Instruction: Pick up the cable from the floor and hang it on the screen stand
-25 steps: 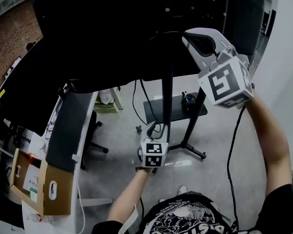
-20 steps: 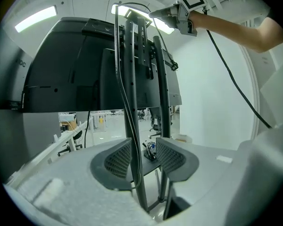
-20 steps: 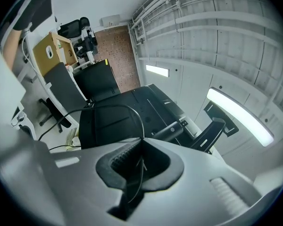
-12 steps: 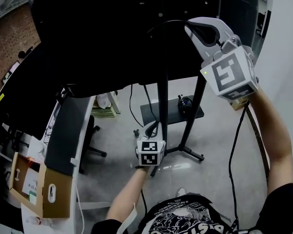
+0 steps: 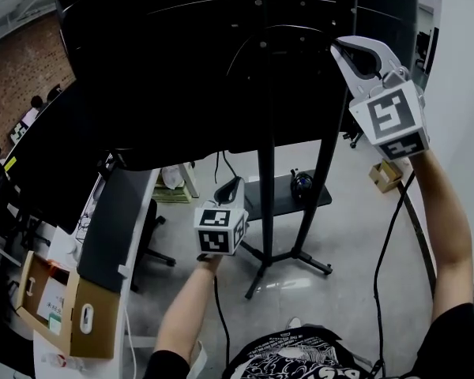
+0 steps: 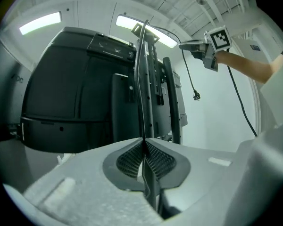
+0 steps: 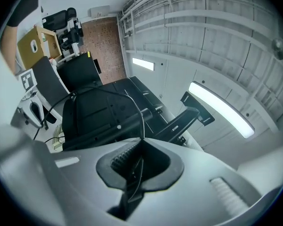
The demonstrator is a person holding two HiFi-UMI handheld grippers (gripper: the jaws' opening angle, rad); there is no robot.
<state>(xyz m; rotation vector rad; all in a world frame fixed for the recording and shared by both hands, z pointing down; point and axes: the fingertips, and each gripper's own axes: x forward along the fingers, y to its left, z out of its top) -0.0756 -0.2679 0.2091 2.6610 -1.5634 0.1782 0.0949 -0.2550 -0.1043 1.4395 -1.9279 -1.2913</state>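
Black, thin and round in section: cable [image 6: 143,121], draped in an arc over the top of the screen stand [image 5: 266,172]. Left gripper [image 5: 235,183], low in front of the stand's post, ribbed dark fingers [image 6: 127,161] just closed and now pinched on one stretch of it. Right gripper [image 5: 340,46], high at the stand's right, fingers [image 7: 122,159] clamped on another stretch; plug [image 6: 196,96] dangling beneath. Brown cardboard box [image 5: 91,318], far left of the stand, open-topped, something white inside.
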